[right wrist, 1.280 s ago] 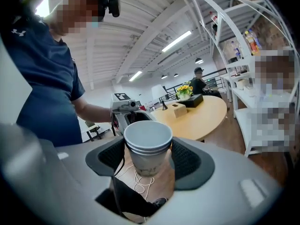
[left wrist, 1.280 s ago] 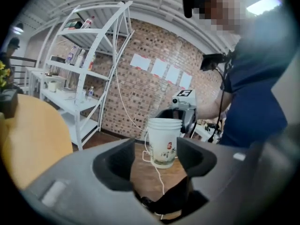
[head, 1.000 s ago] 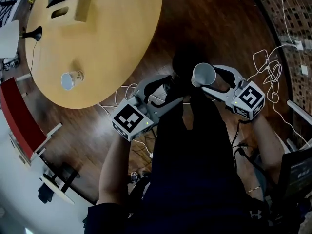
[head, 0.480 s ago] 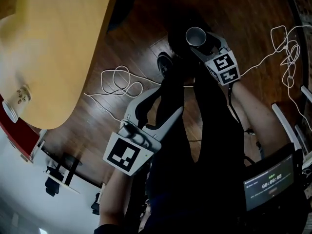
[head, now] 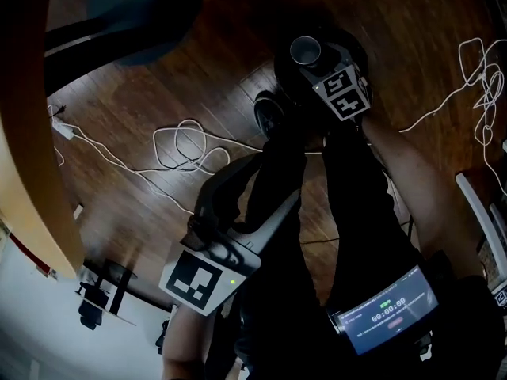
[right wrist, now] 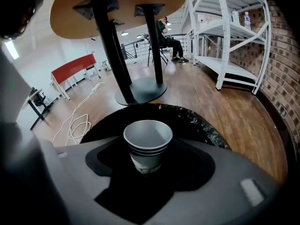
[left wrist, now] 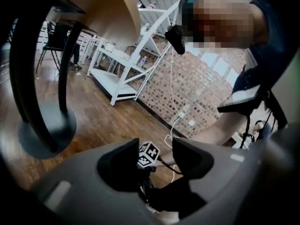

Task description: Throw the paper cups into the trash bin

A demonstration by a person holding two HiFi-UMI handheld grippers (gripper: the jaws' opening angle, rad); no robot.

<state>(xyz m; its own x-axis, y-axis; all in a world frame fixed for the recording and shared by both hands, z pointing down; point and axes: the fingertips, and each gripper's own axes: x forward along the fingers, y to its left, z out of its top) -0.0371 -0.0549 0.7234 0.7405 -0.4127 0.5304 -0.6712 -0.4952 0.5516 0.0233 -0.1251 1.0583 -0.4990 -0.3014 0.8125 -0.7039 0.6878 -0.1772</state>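
Three or so nested paper cups (right wrist: 148, 137) stand upright between the jaws of the right gripper (right wrist: 148, 159). They are white, tapered and thin-rimmed, and the stacked lips show as fine rings just under the top edge. A faint print marks the lower wall. The grey moulded jaws are set wide and clamp the stack on both sides. In the head view the open mouth of the cups (head: 305, 51) faces up, just ahead of the gripper's marker cube.

Directly under and beyond the cups lies the round mouth of the trash bin (right wrist: 206, 125), lined with a glossy, crinkled black bag — the stack hangs over it without touching the liner.

The left gripper (left wrist: 155, 159) is held low at the person's side, well apart from the bin. Its dark pads are drawing together with nothing between them; only the other gripper's far-off cube shows through the gap. From above, the left gripper (head: 265, 182) shows curved grey arms.

Around them is a dark, polished plank floor (head: 158, 93) crossed by looped white cables (head: 186, 145). A round tan table top (right wrist: 117, 3) stands on black posts with a disc base (right wrist: 140, 90). Against a brick wall (left wrist: 201, 88) stands white tubular shelving (right wrist: 225, 32).
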